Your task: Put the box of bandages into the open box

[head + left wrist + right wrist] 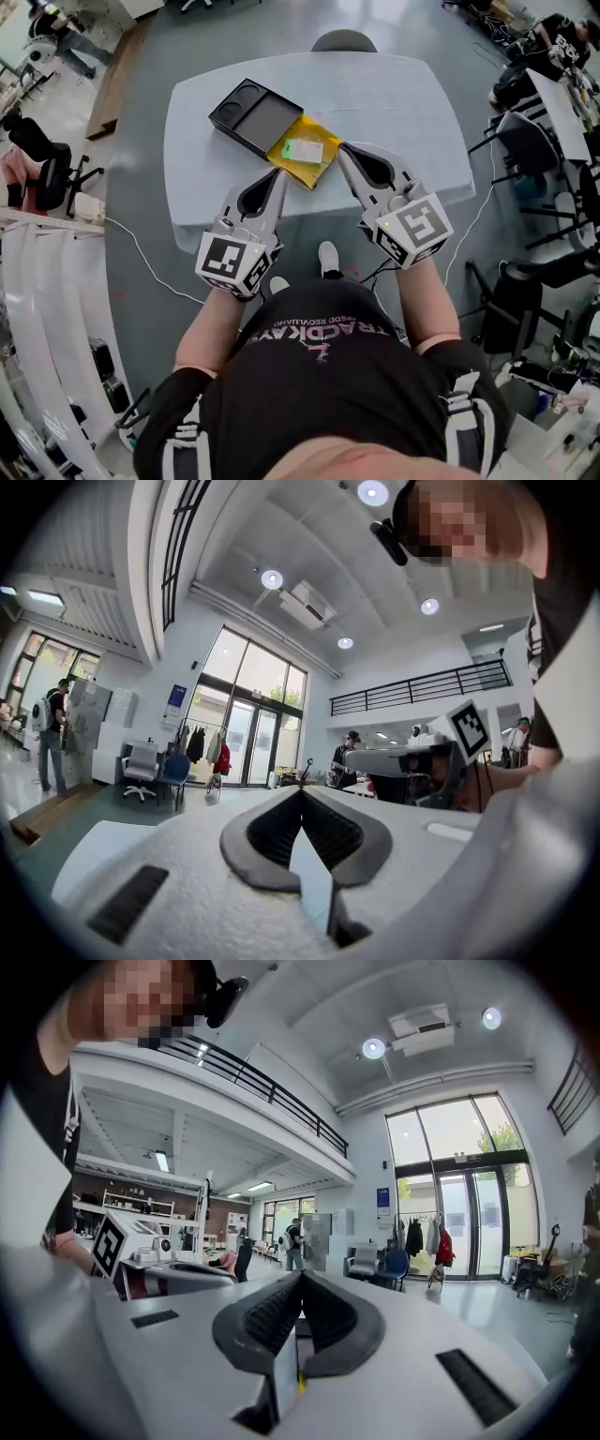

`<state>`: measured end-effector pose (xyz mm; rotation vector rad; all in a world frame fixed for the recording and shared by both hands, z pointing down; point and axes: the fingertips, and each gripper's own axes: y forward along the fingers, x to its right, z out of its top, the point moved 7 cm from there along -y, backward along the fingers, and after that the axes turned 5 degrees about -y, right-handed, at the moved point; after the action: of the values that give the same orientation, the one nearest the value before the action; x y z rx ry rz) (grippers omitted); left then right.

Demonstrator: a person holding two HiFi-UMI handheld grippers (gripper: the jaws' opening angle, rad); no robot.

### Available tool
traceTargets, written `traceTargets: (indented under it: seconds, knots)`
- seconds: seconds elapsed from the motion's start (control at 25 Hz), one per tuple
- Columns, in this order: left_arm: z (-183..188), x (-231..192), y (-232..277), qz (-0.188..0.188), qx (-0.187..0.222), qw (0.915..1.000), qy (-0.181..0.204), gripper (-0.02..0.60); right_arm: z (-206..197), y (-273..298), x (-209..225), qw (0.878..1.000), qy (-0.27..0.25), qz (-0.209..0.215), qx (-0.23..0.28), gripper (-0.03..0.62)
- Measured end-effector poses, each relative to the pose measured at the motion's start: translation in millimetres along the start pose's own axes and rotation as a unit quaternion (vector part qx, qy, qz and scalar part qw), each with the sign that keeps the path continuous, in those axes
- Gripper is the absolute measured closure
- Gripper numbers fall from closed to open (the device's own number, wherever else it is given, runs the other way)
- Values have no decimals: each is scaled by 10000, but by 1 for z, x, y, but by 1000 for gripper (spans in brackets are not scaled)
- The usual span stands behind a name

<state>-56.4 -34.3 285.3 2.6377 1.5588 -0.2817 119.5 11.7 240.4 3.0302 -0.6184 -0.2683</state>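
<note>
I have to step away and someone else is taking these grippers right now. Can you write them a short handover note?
Left gripper: shut and empty, tip by the near left edge of the box of bandages.
Right gripper: shut and empty, tip at that box's right corner.
Things: the yellow box of bandages lies flat on the table, right beside the black open box, which looks empty.
Done: nothing; the bandages are neither gripped nor lifted.
Left to do: grip the box of bandages, lift it and set it in the open box.
</note>
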Motion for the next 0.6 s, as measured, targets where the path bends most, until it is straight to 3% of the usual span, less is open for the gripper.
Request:
traceTargets:
  seconds: [0.36,0.6]
  knots:
    - [-27,-4,-12,-239,-378,9990,-71,565,-43,-7,-27,9972,512,-320,-442,582]
    - [-39,-10,-19,-307,-564,9979,-115,566,-58,0,-40,9957,652,-280,-587,582]
